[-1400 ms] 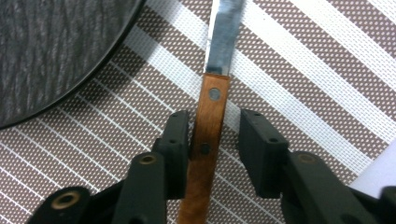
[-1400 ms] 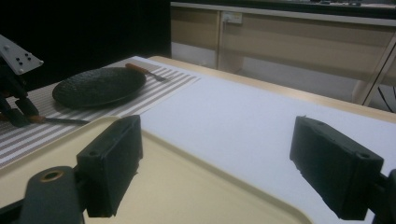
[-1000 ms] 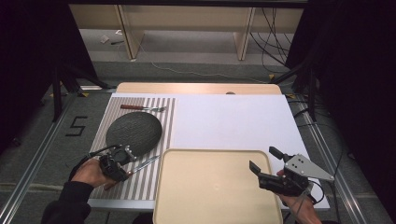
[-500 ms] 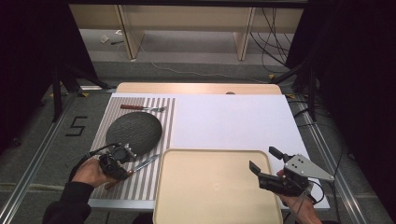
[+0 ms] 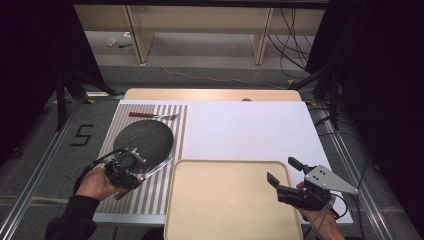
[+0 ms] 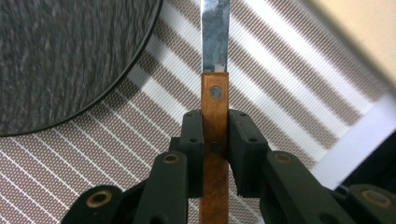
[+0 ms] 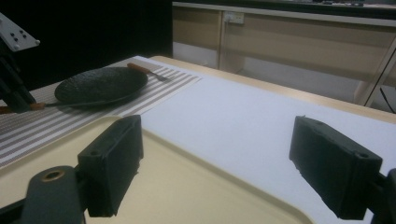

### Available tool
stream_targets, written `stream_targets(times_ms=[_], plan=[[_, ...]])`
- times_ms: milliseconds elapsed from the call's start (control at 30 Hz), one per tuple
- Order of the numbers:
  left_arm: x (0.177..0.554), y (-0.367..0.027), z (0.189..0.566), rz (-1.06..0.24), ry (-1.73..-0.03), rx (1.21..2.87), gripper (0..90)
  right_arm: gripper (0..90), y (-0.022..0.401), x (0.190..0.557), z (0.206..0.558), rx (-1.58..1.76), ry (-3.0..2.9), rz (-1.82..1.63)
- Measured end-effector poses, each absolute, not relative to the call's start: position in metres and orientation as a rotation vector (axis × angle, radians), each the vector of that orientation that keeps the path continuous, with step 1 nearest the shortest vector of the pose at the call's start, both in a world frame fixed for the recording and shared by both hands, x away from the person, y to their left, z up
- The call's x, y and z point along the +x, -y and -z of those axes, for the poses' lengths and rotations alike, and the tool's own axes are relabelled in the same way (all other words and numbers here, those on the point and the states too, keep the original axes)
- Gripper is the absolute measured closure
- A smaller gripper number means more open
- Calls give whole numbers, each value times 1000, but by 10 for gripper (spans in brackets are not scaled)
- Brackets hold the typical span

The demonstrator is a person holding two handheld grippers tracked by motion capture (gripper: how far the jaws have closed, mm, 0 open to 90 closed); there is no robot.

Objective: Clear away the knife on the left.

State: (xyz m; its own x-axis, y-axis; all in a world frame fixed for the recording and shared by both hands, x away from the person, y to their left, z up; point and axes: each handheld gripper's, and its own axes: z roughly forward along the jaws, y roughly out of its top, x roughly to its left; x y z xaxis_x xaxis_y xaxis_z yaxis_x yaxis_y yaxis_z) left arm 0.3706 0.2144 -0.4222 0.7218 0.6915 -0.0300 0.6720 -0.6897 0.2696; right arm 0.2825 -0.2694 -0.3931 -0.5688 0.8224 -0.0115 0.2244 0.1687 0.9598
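Now left gripper point(image 6: 215, 140) clenched on knife point(image 6: 215, 100) at 5 o'clock of dark plate point(image 5: 143, 138); right gripper point(image 5: 282, 171) spread wide over tray point(image 5: 225, 200).

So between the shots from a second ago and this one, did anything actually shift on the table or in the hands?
Nothing visibly changed. The left tongs remain clamped on the knife by its wooden handle beside the dark plate on the striped mat. The right tongs stay open at the beige tray's right edge, and the fork lies where it was.
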Motion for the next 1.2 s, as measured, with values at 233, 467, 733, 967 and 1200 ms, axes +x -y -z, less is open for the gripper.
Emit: stream_targets(times_ms=[233, 467, 733, 967, 1200], plan=[[358, -204, 407, -96, -1040, 2601, 763, 182, 269, 282, 393, 989, -1901, -1417], [352, -191, 401, -63, -1015, 2588, 763, 182, 269, 283, 393, 987, -1900, -1417], [347, -173, 401, -27, -1003, 2586, 763, 182, 269, 282, 393, 989, -1899, -1419], [344, -158, 405, 57, -953, 2532, 764, 182, 269, 282, 393, 986, -1901, -1417], [339, -138, 408, 83, -917, 2531, 764, 182, 269, 282, 393, 985, -1900, -1419]])
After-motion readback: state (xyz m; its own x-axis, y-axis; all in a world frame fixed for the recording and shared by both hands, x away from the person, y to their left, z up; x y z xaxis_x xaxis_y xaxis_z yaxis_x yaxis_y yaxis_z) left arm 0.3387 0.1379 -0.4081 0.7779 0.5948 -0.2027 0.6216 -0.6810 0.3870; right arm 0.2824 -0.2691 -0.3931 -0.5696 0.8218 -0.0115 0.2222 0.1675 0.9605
